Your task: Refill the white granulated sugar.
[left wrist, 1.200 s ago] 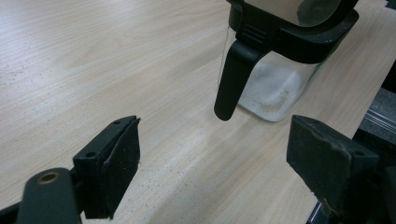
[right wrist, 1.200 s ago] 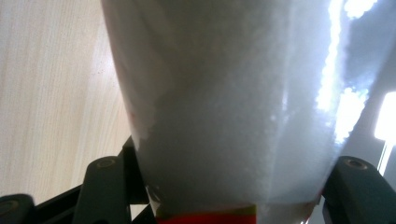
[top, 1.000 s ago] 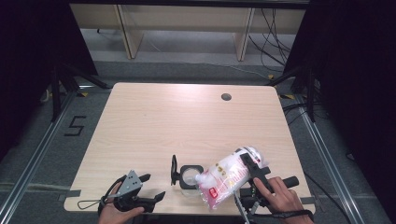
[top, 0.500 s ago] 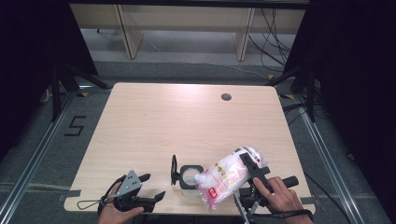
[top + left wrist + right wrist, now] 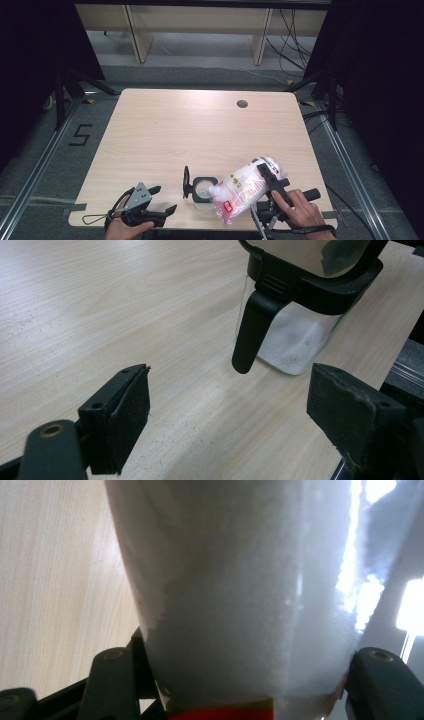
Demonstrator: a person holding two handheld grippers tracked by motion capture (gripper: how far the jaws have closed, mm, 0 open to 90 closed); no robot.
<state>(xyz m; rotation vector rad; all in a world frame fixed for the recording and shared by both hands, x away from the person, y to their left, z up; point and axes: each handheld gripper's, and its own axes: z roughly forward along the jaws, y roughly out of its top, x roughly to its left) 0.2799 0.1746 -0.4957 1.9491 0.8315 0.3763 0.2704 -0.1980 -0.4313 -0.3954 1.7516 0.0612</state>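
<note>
Pale wood table (image 5: 165,130) on grey floor (image 5: 210,67); near front edge, right gripper (image 5: 272,192) grasping tilted bag (image 5: 242,189) over container (image 5: 202,189), left gripper (image 5: 162,200) released.

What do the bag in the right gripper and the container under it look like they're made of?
Bag: seemingly thin clear plastic film, glossy and crinkled, white grains showing through. Container: clear glass or hard plastic walls, hard to tell which, with a matte black, probably plastic, rim and latch.

Overhead view looks down; gripper views sit close, sharing the table (image 5: 165,135).
</note>
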